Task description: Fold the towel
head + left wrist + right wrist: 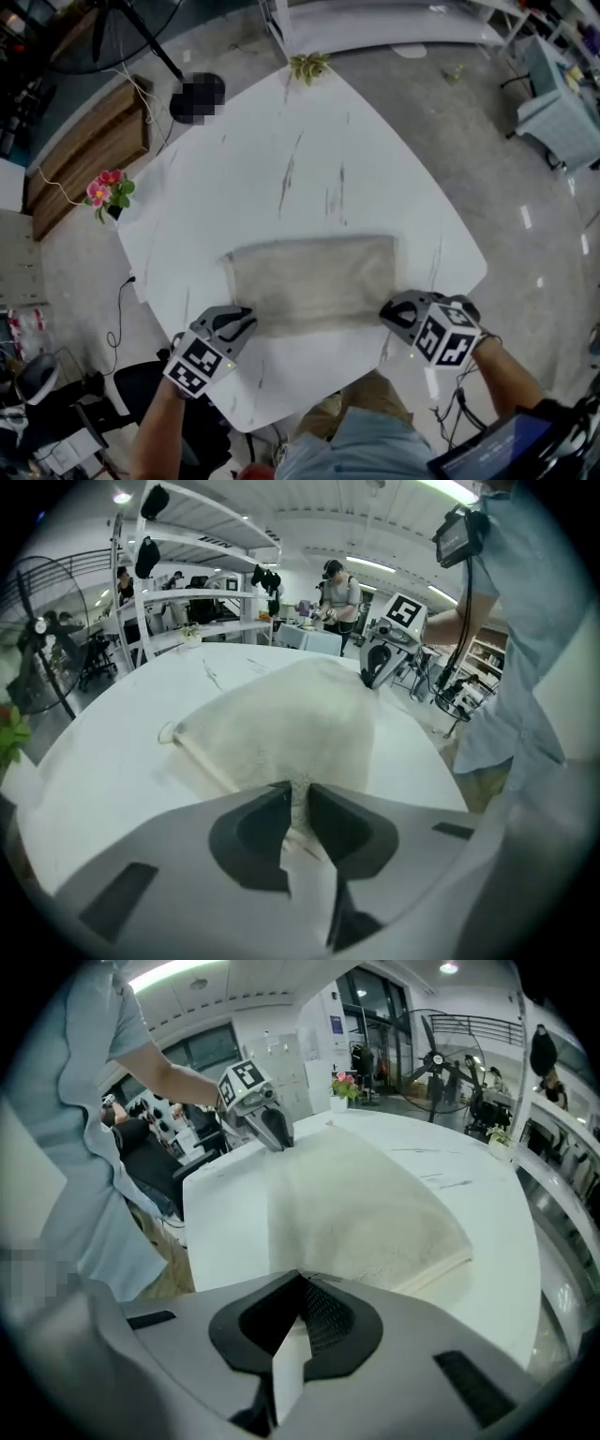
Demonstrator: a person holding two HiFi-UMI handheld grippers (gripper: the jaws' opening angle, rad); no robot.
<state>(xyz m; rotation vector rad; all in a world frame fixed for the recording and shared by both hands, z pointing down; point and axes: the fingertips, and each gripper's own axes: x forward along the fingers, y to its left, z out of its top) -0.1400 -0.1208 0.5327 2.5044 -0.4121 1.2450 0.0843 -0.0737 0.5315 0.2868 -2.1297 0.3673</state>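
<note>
A beige towel (314,281) lies flat as a wide rectangle on the white table (281,159), just in front of me. My left gripper (246,319) is at its near left corner. In the left gripper view the jaws (298,803) stand close together with towel cloth (281,724) pinched between them. My right gripper (389,314) is at the near right corner. In the right gripper view its jaws (300,1283) meet at the tip on the towel's edge (366,1204). Each gripper view shows the other gripper on the far corner, the right gripper (372,672) and the left gripper (278,1138).
A pink flower pot (108,192) stands at the table's left corner and a small green plant (309,66) at its far tip. A wooden bench (89,141) and a fan stand are off to the left. A screen (497,450) hangs by my right arm.
</note>
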